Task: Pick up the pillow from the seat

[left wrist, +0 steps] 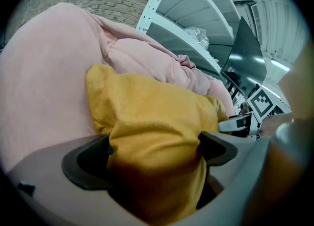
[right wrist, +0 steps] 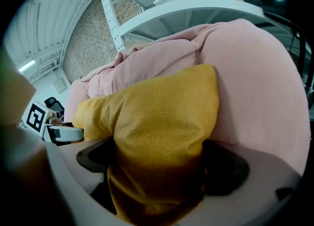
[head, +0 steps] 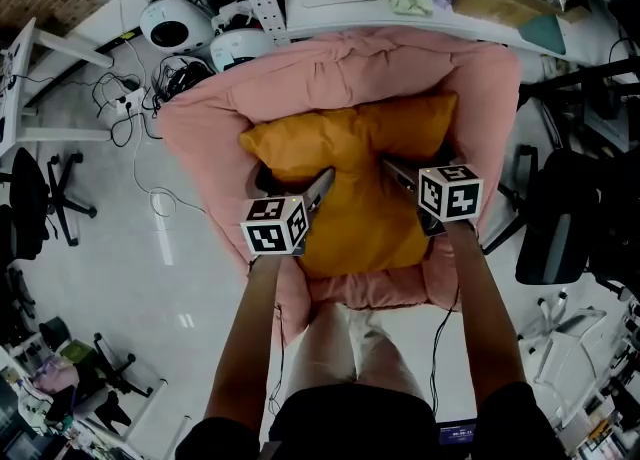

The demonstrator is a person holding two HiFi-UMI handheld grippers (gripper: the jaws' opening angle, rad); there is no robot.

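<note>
Item, pickup barely begun: I log the left hand-held gripper [left wrist: 154,146] and right hand-held gripper [right wrist: 159,158] both unclenched at full spread, each straddling a bunched fold of the orange pillow [head: 350,148], which lies beyond them, unlifted, in the pink seat [head: 200,128]; squeeze and lift outstanding.
</note>
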